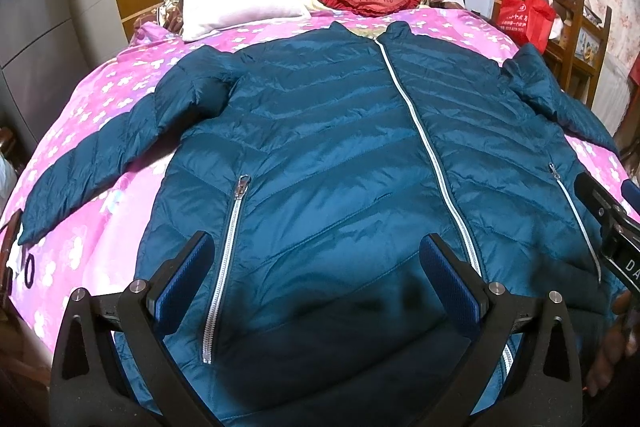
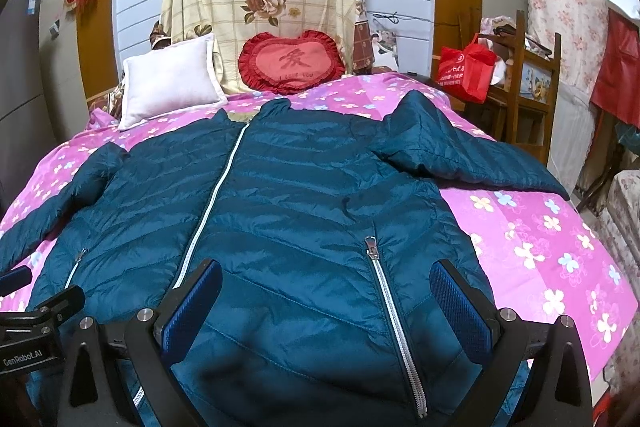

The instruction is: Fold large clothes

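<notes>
Left wrist view, teal jacket (image 1: 320, 131) spread flat under left tongs (image 1: 316, 267), right tongs (image 2: 328, 299), both gaping apart

Both tongs are black frames with two angled fingers, each lined with a blue dimpled pad (image 1: 182, 283) and pinned by round silver screws (image 1: 138, 285). On the left tongs (image 2: 28, 323), a black block reads "GenRobot.AI" in white; the right tongs (image 1: 616, 231) show white letters "DA".

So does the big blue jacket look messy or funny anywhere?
A little. The jacket lies flat and zipped on the bed, but its two sleeves don't match: one sleeve is crumpled near the shoulder, while the other sleeve stretches straight out.
</notes>
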### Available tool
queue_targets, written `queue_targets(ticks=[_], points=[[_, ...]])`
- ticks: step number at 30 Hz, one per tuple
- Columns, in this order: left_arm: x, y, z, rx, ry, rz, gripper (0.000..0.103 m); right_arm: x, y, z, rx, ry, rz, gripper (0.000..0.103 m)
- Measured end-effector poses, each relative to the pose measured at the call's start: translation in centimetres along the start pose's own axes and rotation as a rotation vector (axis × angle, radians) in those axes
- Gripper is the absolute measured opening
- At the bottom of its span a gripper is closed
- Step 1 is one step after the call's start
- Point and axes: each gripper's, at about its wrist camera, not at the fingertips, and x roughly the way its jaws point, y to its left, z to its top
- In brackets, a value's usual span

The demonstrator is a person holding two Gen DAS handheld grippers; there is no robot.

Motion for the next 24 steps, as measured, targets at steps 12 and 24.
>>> queue_targets(ticks=[12, 24], points=[[0.20, 0.07, -0.23, -0.002, 0.007, 0.001, 0.103, -0.11, 0.04, -0.05, 0.012, -0.004, 0.014, 0.103], [0.50, -0.04, -0.34, -0.003, 0.010, 0.004, 0.103, -0.15, 0.20, -0.07, -0.003, 0.001, 0.010, 0.103]])
